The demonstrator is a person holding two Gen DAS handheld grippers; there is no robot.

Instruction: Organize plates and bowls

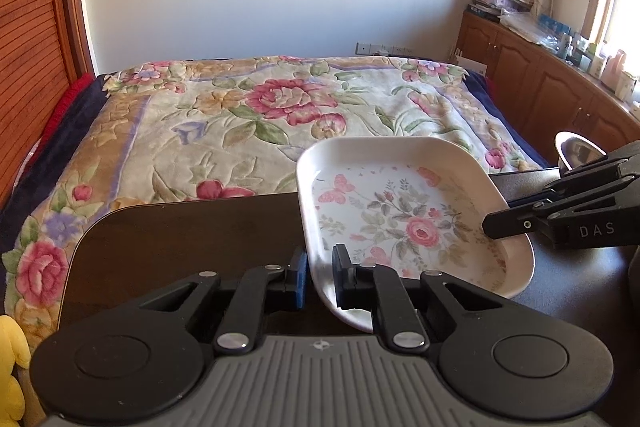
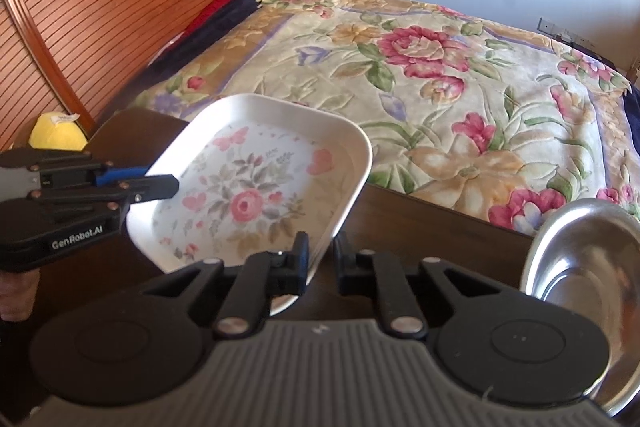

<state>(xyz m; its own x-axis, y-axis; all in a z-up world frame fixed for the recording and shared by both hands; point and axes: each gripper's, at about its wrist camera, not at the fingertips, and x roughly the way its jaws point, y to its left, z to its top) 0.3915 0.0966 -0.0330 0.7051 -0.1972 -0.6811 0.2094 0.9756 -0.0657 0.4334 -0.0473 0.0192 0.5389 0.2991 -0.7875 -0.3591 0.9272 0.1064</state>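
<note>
Right up against the lens, the left gripper has its jaws closed narrow on the near rim of the floral plate, one finger outside the rim, the other inside the well. The right gripper does the same on the opposite side: left finger over the plate's inner slope, right finger just outside the edge, the rim pinched between them.

Biggest thing in sight is the bed under its flowered blanket, lying beyond the dark table. The table's far edge runs just beside the mattress, and its left half is bare dark wood.

The plate is a rounded rectangle, white-rimmed, tilted with its far corner raised and overhanging the table's far edge toward the bed; its long axis runs from the left gripper's side away toward the blanket.

Smaller, off to the right, a steel bowl sits upright on the table, apart from the plate.
</note>
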